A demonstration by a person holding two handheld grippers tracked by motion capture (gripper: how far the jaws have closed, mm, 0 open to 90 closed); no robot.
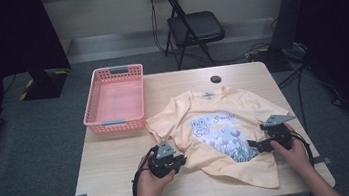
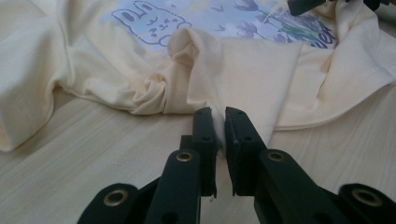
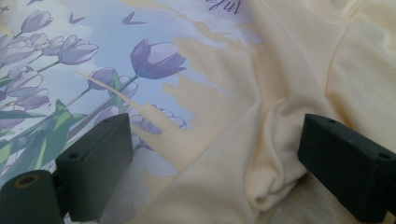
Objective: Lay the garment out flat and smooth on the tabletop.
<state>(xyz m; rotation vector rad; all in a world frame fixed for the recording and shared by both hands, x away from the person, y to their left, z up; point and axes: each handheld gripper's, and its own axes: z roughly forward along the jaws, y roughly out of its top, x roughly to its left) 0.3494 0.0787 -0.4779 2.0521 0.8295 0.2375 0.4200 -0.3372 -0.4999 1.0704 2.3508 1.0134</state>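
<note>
T-shirt [image 1: 216,128] flat on table [image 1: 122,185], right of pink basket [image 1: 114,98].
Left gripper [image 2: 219,122] pinching shirt's near-left hem; right gripper [image 3: 212,163] spread wide over near-right part w/ tulip print.

Lab or recording room, not a home. Grey carpet floor [image 1: 27,146]; lone wooden table [image 1: 122,185] with tape tabs at its near corners; black folding chair [image 1: 194,27] by the far wall; cables [image 1: 278,55] trailing across the floor; dark stand bases at both sides.
</note>
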